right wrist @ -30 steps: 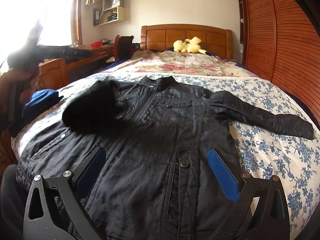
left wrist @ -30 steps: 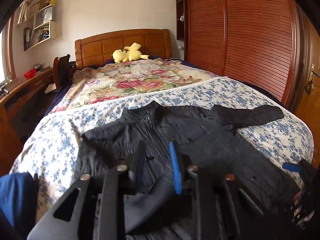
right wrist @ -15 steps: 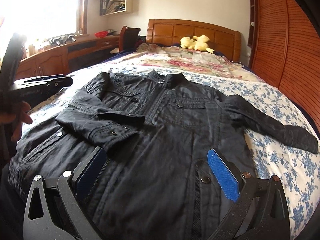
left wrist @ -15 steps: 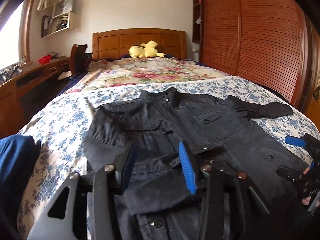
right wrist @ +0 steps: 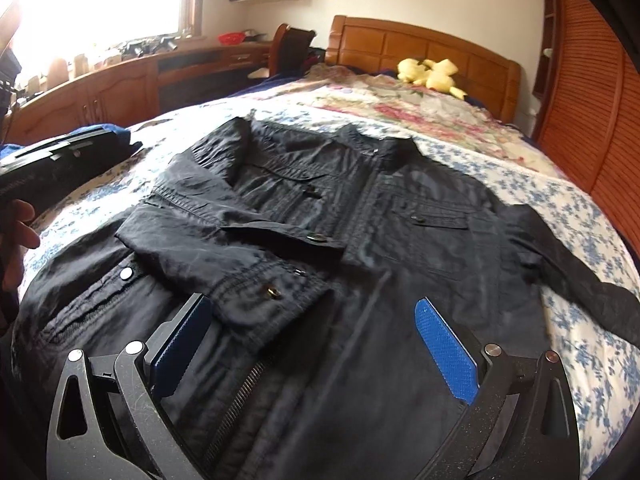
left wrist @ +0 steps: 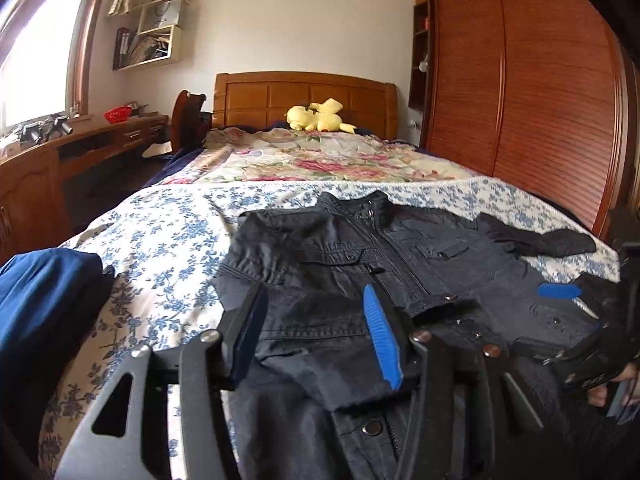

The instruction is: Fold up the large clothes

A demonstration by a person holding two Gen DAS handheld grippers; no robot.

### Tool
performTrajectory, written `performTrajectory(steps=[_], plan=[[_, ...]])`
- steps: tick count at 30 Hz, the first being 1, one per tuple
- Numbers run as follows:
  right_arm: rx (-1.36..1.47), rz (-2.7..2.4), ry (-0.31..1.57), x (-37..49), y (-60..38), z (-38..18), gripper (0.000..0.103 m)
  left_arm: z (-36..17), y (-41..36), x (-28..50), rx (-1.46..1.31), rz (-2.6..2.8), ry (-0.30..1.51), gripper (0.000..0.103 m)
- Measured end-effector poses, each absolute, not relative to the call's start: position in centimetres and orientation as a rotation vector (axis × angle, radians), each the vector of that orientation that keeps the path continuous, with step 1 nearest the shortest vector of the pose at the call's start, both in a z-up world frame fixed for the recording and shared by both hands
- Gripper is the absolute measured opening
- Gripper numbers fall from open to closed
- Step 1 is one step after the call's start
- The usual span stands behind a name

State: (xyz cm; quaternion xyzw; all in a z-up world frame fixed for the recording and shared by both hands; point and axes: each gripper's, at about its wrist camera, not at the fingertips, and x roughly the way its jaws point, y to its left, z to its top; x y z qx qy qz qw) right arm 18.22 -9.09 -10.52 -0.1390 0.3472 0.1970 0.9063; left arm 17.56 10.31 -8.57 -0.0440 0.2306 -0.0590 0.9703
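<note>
A black jacket [left wrist: 340,264] [right wrist: 400,240] lies face up on the bed, collar toward the headboard. One sleeve [right wrist: 240,248] is folded across the chest, and its cuff [right wrist: 272,292] rests near the zipper. The other sleeve [right wrist: 580,280] [left wrist: 560,240] stretches out to the right. My left gripper [left wrist: 316,320] hovers low over the folded sleeve. Its jaws are opening and the pads press on nothing. My right gripper [right wrist: 316,344] stands wide open over the jacket's lower front and holds nothing. It also shows at the right edge [left wrist: 558,291] of the left wrist view.
The bed has a blue-flowered sheet [left wrist: 160,240] and a rose-patterned quilt [left wrist: 320,160], with a yellow plush toy [left wrist: 316,118] by the headboard. A slatted wooden wardrobe [left wrist: 540,100] stands on the right and a wooden desk [left wrist: 80,152] on the left. A blue cloth [left wrist: 40,300] lies at the bed's near left.
The left gripper laid the sleeve across the jacket's chest, let it go and widened its jaws while drawing back and sinking. The right gripper stayed open and shifted sideways over the jacket.
</note>
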Motion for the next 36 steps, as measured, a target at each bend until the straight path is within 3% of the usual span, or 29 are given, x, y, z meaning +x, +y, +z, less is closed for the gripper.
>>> performTrajectory(steps=[3,13,19,25,26,27,30,36], plan=[[-0.296,0.421,0.737,19.2,-7.9,-11.1,0.103,-8.4,11.3,17.2,-0.103,-0.105,0.455,0.060],[-0.265,0.475,0.920,22.3,-6.3,-14.5,0.103,-8.3,13.8,16.8,-0.140,-0.062,0.436,0.061],[-0.251,0.499,0.948,22.0,-6.2,-15.2,0.096,-8.7,13.6,17.0,-0.121,-0.052,0.447,0.061],[-0.287,0.532,0.917,21.2,-5.6,-14.7,0.066,-8.9,13.6,17.3,-0.125,-0.048,0.454,0.061],[-0.298,0.539,0.911,20.9,-5.4,-14.6,0.058,-9.0,13.5,17.3,-0.127,-0.049,0.456,0.061],[-0.307,0.548,0.904,20.6,-5.2,-14.6,0.044,-9.0,13.5,17.4,-0.128,-0.049,0.457,0.061],[-0.334,0.578,0.881,19.9,-4.5,-14.3,0.018,-9.2,13.5,17.5,-0.127,-0.049,0.462,0.061],[-0.350,0.533,0.773,19.0,-5.3,-11.9,0.009,-9.4,13.4,17.5,-0.124,-0.057,0.461,0.061]])
